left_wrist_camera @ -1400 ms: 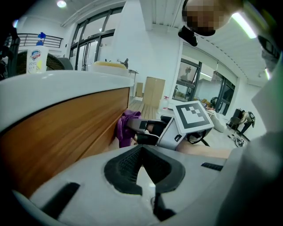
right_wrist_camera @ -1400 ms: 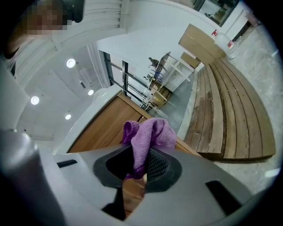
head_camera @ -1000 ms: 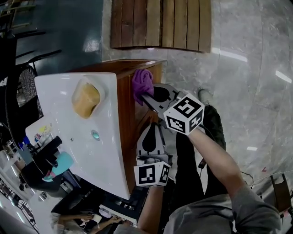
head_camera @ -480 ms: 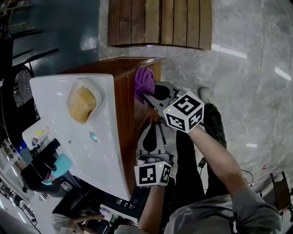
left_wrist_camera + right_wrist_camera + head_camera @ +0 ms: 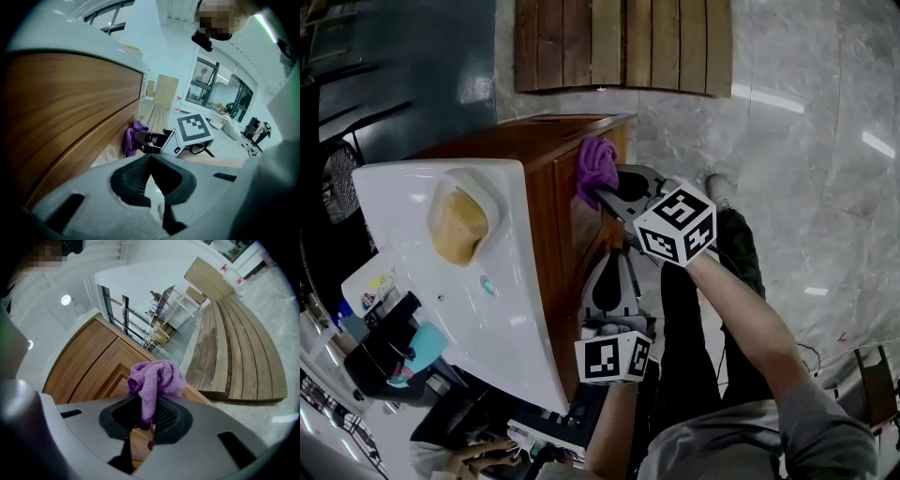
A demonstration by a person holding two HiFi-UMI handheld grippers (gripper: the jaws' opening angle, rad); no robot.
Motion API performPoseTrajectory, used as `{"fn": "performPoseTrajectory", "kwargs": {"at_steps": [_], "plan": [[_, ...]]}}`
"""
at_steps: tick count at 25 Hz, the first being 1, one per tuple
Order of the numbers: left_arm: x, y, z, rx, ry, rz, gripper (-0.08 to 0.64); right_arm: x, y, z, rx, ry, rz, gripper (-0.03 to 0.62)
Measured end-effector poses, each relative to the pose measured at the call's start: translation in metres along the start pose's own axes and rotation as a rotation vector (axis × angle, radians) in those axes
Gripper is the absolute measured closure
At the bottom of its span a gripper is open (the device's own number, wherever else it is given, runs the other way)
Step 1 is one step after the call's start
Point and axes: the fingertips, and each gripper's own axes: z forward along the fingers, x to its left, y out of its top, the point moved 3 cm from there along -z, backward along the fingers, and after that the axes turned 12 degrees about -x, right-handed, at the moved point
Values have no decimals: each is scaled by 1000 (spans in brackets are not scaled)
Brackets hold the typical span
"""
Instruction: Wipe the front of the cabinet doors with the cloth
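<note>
The cloth [image 5: 597, 169], purple and bunched, is clamped between the jaws of the right tool [image 5: 602, 195]. It lies against the wooden cabinet door [image 5: 581, 239] near the cabinet's far end, just below the edge of the white basin top [image 5: 520, 319]. The left tool [image 5: 616, 258] sits nearer the person along the same cabinet front, close beside the wood, with its jaws drawn together at the tips and nothing between them.
</note>
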Motion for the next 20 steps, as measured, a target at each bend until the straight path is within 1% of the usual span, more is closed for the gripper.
{"fn": "performPoseTrajectory", "kwargs": {"at_steps": [10,20], "plan": [[5,-7,11,25,12,-11,554,-20,-15,4,43,-27,5,531],[7,-21,23,56,24,-5,554,-39,-31,8,88,-50,4,531]]}}
